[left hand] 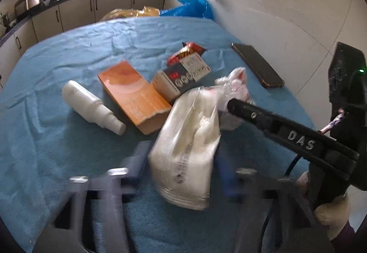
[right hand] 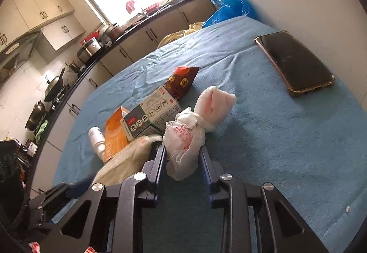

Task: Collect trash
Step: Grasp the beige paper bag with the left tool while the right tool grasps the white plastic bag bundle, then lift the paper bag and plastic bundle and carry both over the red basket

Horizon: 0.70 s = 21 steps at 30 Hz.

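while knotted, white bag [right hand: 183, 138] between claw [right hand: 182, 156] fingers

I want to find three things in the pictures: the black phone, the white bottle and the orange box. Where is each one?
black phone [right hand: 296, 62], right wrist view, middle of its dark screen.
white bottle [left hand: 88, 103], left wrist view, middle of its body.
orange box [left hand: 134, 94], left wrist view, middle of its top face.

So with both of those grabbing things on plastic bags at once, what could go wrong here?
1. The right tool straddles only the loose bottom of the knotted white bag; thin plastic might slip out or tear.
2. The left tool brackets a clear plastic packet lying against the orange box; lifting may drag the box along.
3. The phone lies nearby and isn't trash; a stray sweep could knock it.
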Available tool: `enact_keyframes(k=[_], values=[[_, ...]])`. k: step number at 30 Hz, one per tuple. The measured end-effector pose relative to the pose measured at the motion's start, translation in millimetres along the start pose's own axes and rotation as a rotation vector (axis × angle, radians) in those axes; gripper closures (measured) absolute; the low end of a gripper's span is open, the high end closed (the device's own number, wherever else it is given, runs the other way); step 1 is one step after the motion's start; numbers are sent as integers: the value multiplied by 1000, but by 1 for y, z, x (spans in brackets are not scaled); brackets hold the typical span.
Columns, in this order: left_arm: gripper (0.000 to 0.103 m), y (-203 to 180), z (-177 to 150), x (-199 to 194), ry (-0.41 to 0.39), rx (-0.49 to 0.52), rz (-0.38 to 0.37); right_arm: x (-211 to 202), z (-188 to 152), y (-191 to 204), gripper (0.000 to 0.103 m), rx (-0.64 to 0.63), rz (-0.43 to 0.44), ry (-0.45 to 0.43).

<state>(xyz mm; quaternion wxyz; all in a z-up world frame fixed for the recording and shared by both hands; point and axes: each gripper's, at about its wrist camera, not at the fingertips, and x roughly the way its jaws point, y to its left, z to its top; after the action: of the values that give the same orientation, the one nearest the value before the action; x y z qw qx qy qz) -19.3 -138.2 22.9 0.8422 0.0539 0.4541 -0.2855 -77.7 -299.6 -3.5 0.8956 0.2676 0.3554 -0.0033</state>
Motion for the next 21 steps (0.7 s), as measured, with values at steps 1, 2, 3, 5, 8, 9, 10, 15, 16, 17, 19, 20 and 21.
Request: enact_keyframes(k=[1, 2, 3, 5, 8, 9, 10, 15, 16, 17, 19, 20, 21], values=[[56, 0, -1, -2, -13, -7, 5, 1, 2, 0, 75, 4, 0, -4], [56, 0, -3, -4, -18, -7, 8, -1, 1, -1, 75, 7, 2, -10], [56, 0, -4, -7, -23, -6, 10, -1, 2, -2, 76, 9, 3, -15], [56, -1, -10, -19, -51, -8, 22, -5, 2, -2, 76, 3, 3, -32], [56, 1, -17, -39, -91, -21, 43, -12, 2, 0, 76, -16, 3, -57], [56, 2, -20, -46, -103, -27, 46, -14, 1, 3, 76, -22, 4, -61], [56, 4, -24, -55, -118, -37, 49, -15, 1, 4, 76, -26, 5, -63], [56, 20, -48, -95, -163, -116, 48, -30, -6, 22, 76, -59, 38, -68], [56, 26, -55, -105, -177, -139, 52, -32, -9, 24, 76, -63, 45, -66], [56, 31, -61, -113, -188, -154, 60, -36, -12, 28, 76, -71, 56, -61], [56, 40, -72, -127, -209, -183, 85, -43, -18, 38, 76, -87, 77, -56], [56, 46, -78, -135, -219, -201, 99, -46, -21, 43, 76, -97, 85, -54], [56, 51, -83, -141, -227, -216, 107, -49, -24, 47, 76, -106, 92, -53]])
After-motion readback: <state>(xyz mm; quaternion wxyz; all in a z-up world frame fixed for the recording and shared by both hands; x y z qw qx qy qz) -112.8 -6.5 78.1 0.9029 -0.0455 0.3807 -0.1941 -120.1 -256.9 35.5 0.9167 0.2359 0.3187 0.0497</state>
